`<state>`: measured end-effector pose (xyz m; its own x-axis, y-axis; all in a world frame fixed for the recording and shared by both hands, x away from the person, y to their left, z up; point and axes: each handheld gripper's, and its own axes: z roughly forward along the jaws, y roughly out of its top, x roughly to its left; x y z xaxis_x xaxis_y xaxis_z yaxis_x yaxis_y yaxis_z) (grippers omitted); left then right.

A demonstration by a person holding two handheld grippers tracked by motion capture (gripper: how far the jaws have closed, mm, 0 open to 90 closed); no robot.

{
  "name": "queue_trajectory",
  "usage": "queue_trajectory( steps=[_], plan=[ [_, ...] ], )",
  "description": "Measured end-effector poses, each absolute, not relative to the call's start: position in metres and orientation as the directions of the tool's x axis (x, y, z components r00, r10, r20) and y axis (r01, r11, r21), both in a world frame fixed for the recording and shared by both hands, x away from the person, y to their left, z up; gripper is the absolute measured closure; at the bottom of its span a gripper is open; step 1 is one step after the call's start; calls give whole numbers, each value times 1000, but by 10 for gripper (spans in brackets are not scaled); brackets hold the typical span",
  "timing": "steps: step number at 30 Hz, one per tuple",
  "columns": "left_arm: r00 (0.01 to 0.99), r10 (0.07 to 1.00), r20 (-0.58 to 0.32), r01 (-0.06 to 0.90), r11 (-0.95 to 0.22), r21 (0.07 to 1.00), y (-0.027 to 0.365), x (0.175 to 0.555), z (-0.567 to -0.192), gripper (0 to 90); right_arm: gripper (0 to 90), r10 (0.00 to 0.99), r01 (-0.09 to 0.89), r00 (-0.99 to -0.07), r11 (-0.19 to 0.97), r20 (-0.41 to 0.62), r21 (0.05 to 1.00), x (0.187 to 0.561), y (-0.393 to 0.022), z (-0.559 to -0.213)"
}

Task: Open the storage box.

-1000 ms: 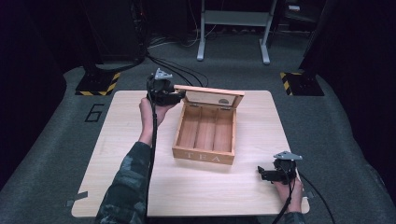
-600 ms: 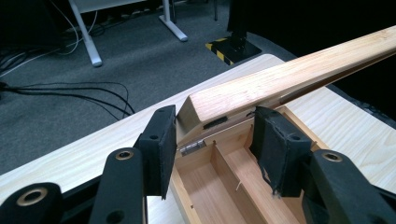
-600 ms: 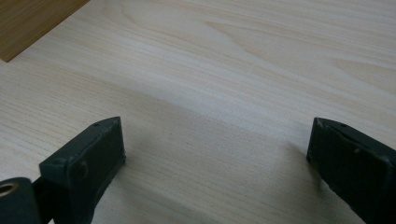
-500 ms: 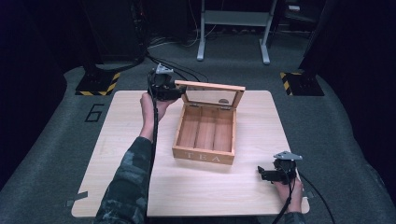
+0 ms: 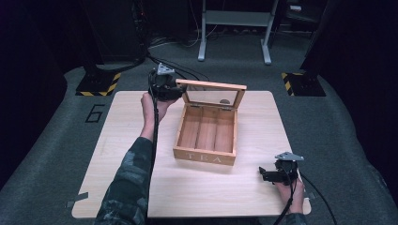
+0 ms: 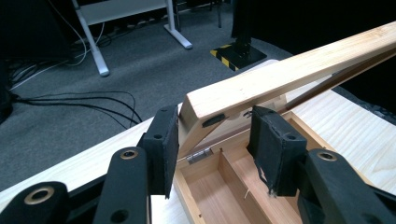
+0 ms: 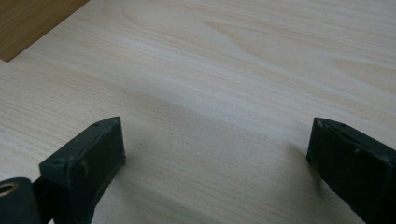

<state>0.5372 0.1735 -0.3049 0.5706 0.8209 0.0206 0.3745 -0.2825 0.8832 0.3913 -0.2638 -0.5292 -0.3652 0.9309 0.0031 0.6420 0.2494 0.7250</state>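
Note:
A wooden tea box (image 5: 204, 157) marked TEA sits mid-table, its compartments bare. Its glass-paned lid (image 5: 211, 85) stands raised at the back. My left gripper (image 5: 176, 91) is at the lid's left corner. In the left gripper view the lid (image 6: 280, 79) slants up over the box (image 6: 210, 186) and its corner lies between the jaws of my left gripper (image 6: 215, 144), which have just been closing on it; the pads (image 6: 163, 144) press its two faces. My right gripper (image 5: 263, 176) rests open near the table's front right, nothing between its fingers (image 7: 215, 154).
The light wooden table (image 5: 117, 154) is bare around the box, with broad room left and front. A corner of the box (image 7: 32, 23) shows in the right gripper view. Cables, a metal stand (image 5: 234, 18) and hazard-striped bases (image 5: 98, 86) lie on the floor beyond.

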Motion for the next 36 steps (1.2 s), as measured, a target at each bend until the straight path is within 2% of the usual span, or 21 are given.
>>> queue_trajectory(
  steps=[36],
  plan=[
    [574, 819, 12, 369, -272, 889, 174, 537, -307, 522, 36, 931, 642, -366, 250, 3, 725, 391, -264, -529]
  ],
)
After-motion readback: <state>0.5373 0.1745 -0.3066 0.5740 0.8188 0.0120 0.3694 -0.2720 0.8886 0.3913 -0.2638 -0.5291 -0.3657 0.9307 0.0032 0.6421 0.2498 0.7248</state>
